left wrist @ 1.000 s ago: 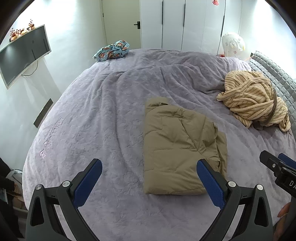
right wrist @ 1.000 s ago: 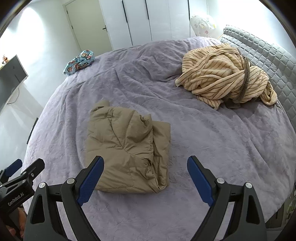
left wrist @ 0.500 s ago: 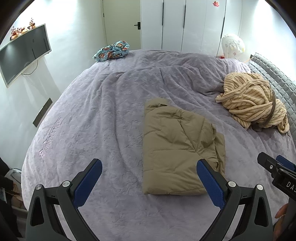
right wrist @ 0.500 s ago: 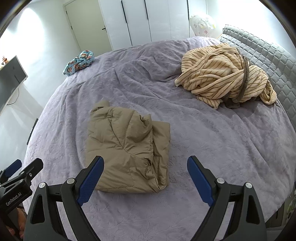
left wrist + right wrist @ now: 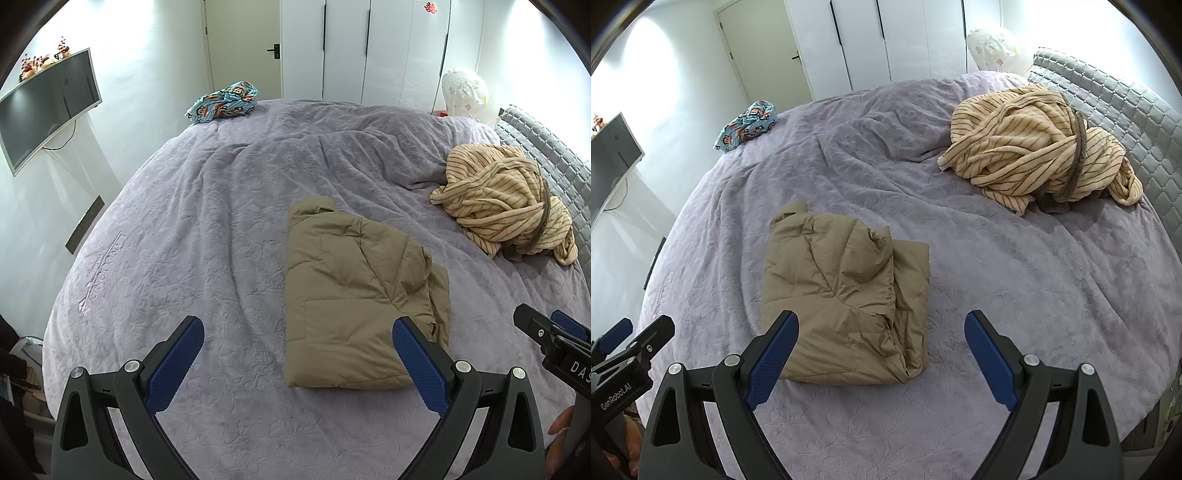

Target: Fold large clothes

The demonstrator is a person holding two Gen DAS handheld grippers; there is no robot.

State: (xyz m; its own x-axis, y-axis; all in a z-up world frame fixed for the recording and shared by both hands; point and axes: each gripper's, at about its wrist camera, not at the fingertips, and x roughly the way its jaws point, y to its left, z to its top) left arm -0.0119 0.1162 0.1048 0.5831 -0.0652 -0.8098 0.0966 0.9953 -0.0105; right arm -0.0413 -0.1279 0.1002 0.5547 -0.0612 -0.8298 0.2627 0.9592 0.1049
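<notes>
Looks like the tan puffy quilted jacket (image 5: 354,295) is done folding mid-bed, both the left gripper (image 5: 295,365) and right gripper (image 5: 881,354) fingers spread wide holding nothing, so next grab's probably the rumpled striped beige fleece robe (image 5: 1038,147) at 2 o'clock.

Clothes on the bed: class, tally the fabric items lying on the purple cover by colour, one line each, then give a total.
Tan, folded puffy jacket: 1
Cream with dark stripes, crumpled garment: 1
Blue patterned bundle: 1
Total: 3, all on the purple bedcover
</notes>
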